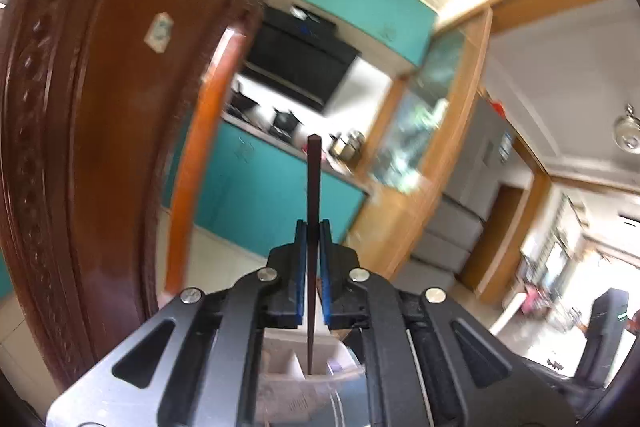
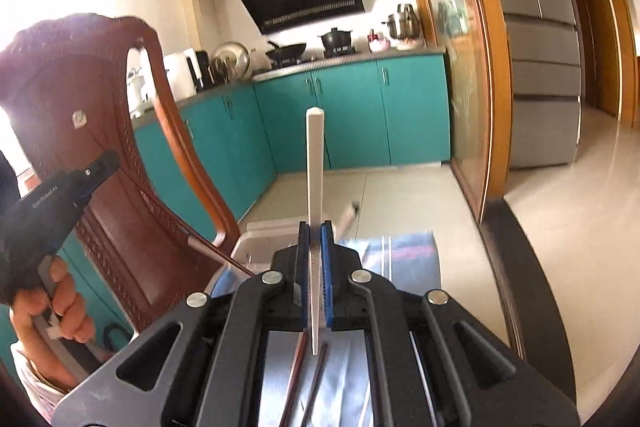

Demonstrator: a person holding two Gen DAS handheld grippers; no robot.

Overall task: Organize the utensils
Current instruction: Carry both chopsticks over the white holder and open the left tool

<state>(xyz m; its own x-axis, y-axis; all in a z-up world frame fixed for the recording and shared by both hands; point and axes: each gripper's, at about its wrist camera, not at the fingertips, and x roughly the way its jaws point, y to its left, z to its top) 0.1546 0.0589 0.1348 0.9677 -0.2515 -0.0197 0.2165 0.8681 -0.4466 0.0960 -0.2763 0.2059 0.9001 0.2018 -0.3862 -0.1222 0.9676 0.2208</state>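
A dark brown chopstick (image 1: 312, 227) is clamped between the blue pads of the left gripper (image 1: 313, 251), held upright with its thin tip pointing down toward a white divided utensil holder (image 1: 292, 363) seen directly beneath, between the linkage arms. A white chopstick (image 2: 314, 211) is gripped in the same way by the right gripper (image 2: 315, 247), whose fingers are closed on its lower half, thick end up and tip hanging below the pads. Beneath that tip, two more dark chopsticks (image 2: 308, 383) lie on a striped cloth (image 2: 404, 255) spread over the worktop. A white container (image 2: 260, 243) stands at the far edge of the cloth; it is probably the holder from the left view, though this cannot be confirmed. In the right view the left gripper's black body is held in the person's left hand (image 2: 60, 303), beside a carved wooden chair (image 2: 132, 187).

The step in hand is judged to be the sorting of chopsticks into the holder, both pieces being carried and neither yet set down. For the next move, the dark chopstick's tip should be lined up over one compartment, lowered inside, and only then released; the white one would need similar alignment, presumably over a separate compartment.
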